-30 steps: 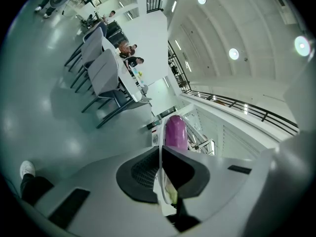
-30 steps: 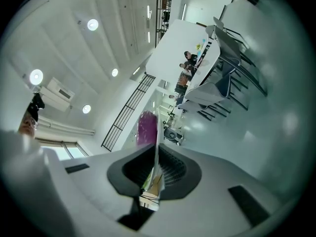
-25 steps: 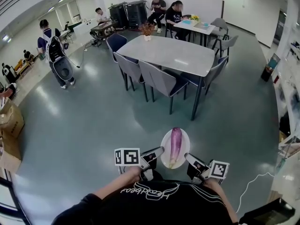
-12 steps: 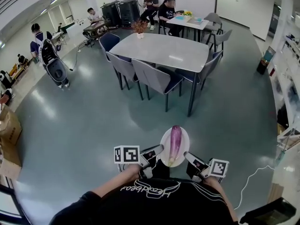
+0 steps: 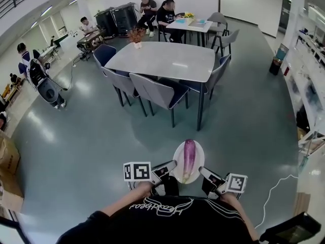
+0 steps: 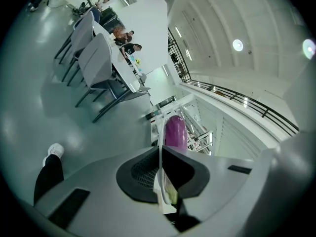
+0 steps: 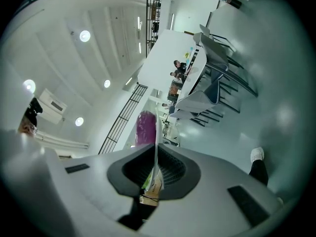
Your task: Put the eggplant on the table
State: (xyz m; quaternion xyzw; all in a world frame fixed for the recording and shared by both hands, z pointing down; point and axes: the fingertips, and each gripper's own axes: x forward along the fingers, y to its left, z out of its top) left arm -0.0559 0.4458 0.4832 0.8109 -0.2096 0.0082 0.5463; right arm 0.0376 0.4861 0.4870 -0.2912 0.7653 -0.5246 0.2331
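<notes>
A purple eggplant (image 5: 189, 158) lies lengthwise on a white plate (image 5: 199, 155), carried low in front of the person. My left gripper (image 5: 173, 163) is shut on the plate's left rim and my right gripper (image 5: 202, 169) is shut on its right rim. In the left gripper view the plate's thin edge (image 6: 160, 144) runs between the dark pads, with the eggplant (image 6: 175, 131) beyond. The right gripper view shows the same: the plate's edge (image 7: 156, 141) is clamped, with the eggplant (image 7: 145, 126) behind it. The long grey table (image 5: 167, 60) stands ahead across the floor.
Grey chairs (image 5: 152, 91) line the table's near side, and a small plant (image 5: 136, 36) sits at its far end. People sit at a farther table (image 5: 190, 23). A person with gear (image 5: 38, 80) stands at the left. Shelves run along the right wall (image 5: 310, 100).
The person has walked on with the plate. The table and chairs have slid left in the head view. Both grippers keep the same hold on the plate.
</notes>
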